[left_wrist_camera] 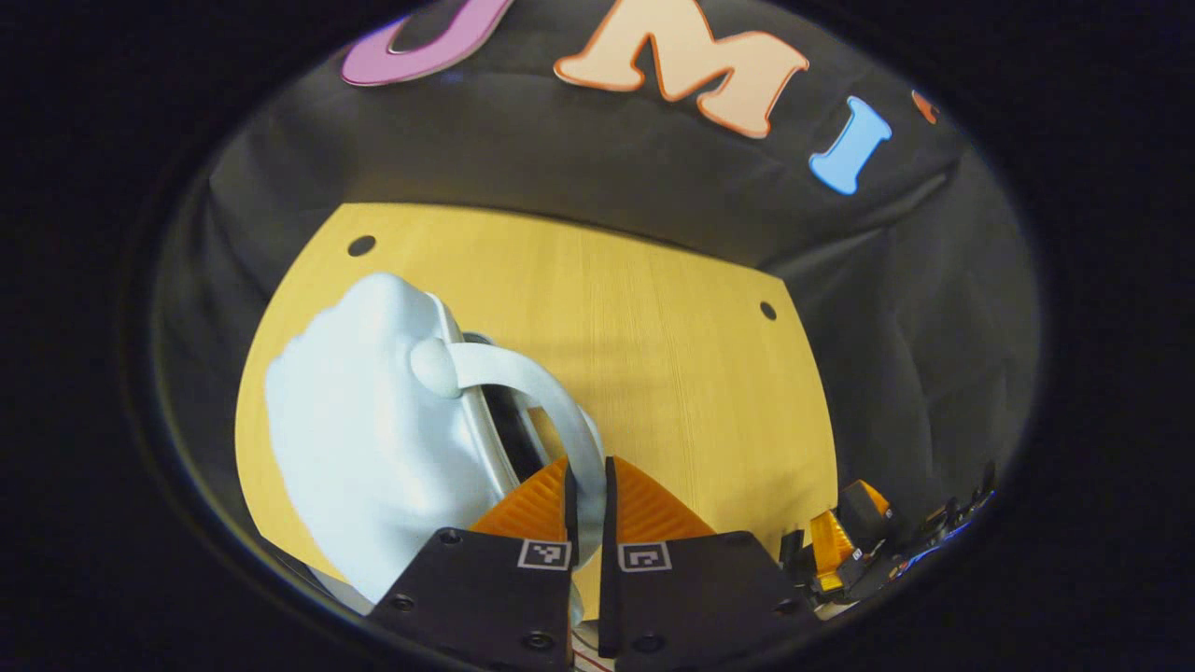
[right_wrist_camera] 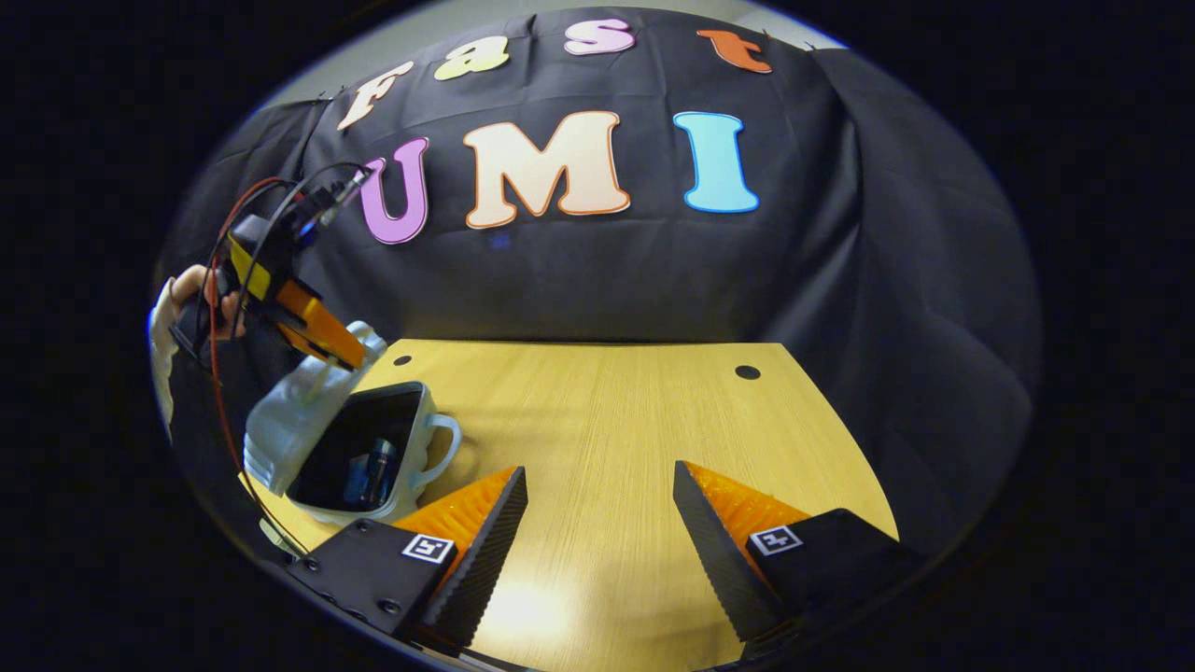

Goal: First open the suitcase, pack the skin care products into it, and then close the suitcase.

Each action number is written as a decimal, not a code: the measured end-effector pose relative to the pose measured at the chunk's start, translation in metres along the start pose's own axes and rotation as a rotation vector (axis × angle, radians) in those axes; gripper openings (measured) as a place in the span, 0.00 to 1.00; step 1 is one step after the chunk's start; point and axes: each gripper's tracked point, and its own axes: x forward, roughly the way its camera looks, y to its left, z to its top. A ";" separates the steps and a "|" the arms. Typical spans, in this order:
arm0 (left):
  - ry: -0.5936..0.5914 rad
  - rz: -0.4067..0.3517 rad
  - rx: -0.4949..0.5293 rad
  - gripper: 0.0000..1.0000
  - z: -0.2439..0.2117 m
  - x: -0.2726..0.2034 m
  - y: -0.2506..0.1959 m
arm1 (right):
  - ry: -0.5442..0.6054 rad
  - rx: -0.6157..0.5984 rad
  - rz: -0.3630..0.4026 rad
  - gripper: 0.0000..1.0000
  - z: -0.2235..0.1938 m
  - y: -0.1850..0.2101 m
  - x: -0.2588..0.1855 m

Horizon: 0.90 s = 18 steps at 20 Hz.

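Glossy pale-blue plastic forms the small moulded suitcase (right_wrist_camera: 308, 439) at the wooden table's (right_wrist_camera: 597, 439) left edge, its lid raised and a dark bottle (right_wrist_camera: 373, 471) lying in the black interior. Left gripper (left_wrist_camera: 588, 490), held by a hand (right_wrist_camera: 191, 299) trailing red cable, clenches the lid's curved handle (left_wrist_camera: 551, 392). Right gripper (right_wrist_camera: 597, 509) hovers released, ridged fingers wide apart above bare woodgrain, with black cloth draped behind.

Suitcase (right_wrist_camera: 359, 448) sat at table's (right_wrist_camera: 616, 439) near-left corner, lid (right_wrist_camera: 289, 420) raised on its left side. Skin care products (right_wrist_camera: 372, 471) lay inside it. Left gripper (right_wrist_camera: 350, 359) was over the lid; right gripper (right_wrist_camera: 597, 523) hung near-centre over bare table.
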 end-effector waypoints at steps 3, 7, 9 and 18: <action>0.072 0.016 0.017 0.05 -0.011 0.036 -0.004 | -0.001 0.015 -0.023 0.95 0.000 -0.007 -0.004; 0.131 0.027 0.038 0.11 -0.021 0.053 -0.004 | -0.016 0.034 -0.053 0.95 0.006 -0.018 -0.006; 0.136 0.002 0.051 0.09 -0.023 0.051 -0.015 | -0.023 0.042 -0.072 0.95 0.010 -0.023 -0.008; 0.043 -0.014 0.172 0.90 -0.028 0.028 -0.048 | -0.064 0.051 -0.115 0.99 0.017 -0.026 -0.021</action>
